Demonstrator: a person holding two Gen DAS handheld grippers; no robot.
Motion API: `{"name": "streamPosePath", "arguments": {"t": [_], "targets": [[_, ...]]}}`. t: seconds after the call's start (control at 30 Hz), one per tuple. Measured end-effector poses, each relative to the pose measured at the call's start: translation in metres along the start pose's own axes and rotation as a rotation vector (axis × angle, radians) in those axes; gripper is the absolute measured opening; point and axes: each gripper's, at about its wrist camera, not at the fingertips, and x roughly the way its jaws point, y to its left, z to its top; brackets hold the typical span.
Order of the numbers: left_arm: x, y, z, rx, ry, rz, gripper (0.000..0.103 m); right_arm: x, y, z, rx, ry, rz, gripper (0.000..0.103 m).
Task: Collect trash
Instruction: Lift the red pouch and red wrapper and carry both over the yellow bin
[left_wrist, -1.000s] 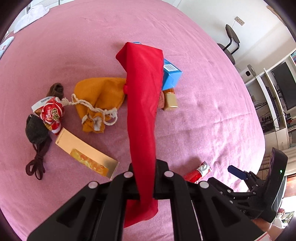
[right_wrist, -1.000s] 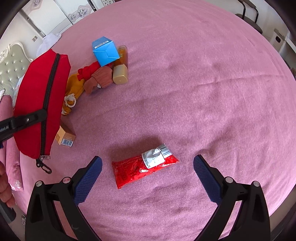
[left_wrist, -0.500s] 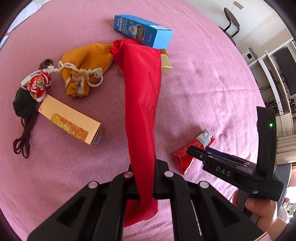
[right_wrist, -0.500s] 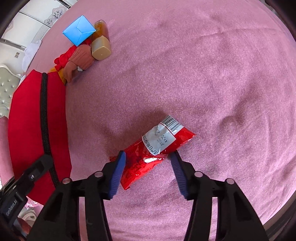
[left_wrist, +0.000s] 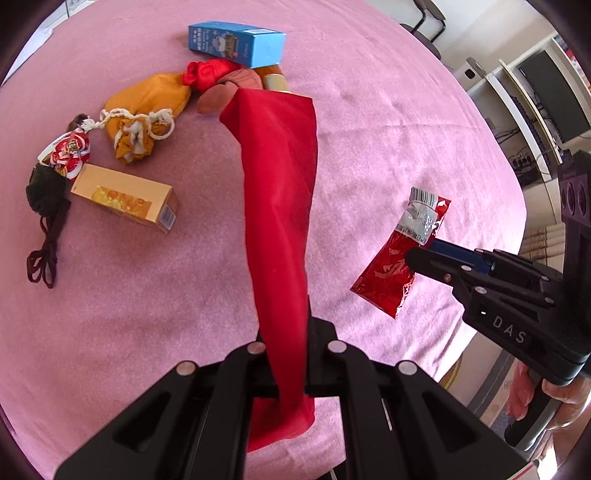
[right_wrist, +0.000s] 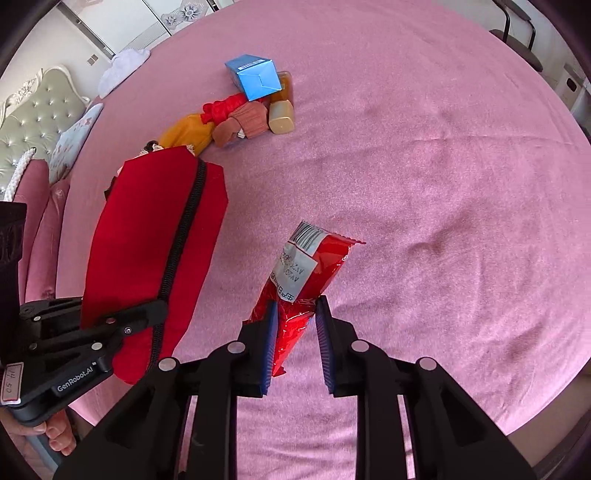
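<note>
My left gripper (left_wrist: 286, 354) is shut on a red zip pouch (left_wrist: 280, 206) and holds it up over the pink bed; the pouch also shows in the right wrist view (right_wrist: 147, 254), its black zipper closed. My right gripper (right_wrist: 295, 314) is shut on a red snack wrapper (right_wrist: 306, 273) and holds it above the bed, to the right of the pouch. In the left wrist view the wrapper (left_wrist: 402, 254) hangs from the right gripper (left_wrist: 417, 254).
On the bed (left_wrist: 388, 147) lie a blue carton (left_wrist: 236, 42), an orange box (left_wrist: 125, 197), a yellow drawstring bag (left_wrist: 147, 107), a red-white wrapper (left_wrist: 70, 151), a dark pouch (left_wrist: 46, 192), a brown bottle (right_wrist: 282, 110) and rolled cloths (right_wrist: 236, 114). Pillows (right_wrist: 70, 136) sit far left.
My right gripper has closed on the red snack wrapper and lifted it off the bed. The left gripper with the pouch has shifted a little.
</note>
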Motion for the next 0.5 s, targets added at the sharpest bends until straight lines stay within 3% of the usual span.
{"name": "streamPosePath", "arguments": {"t": [0.27, 0.5], "targets": [[-0.003, -0.074, -0.028, 0.165, 0.032, -0.035, 0.004, -0.04, -0.035, -0.04, 0.077, -0.055, -0.023, 0.021], [0.015, -0.18, -0.056, 0.322, 0.089, -0.07, 0.004, -0.089, -0.117, -0.107, 0.184, -0.089, -0.083, 0.021]]}}
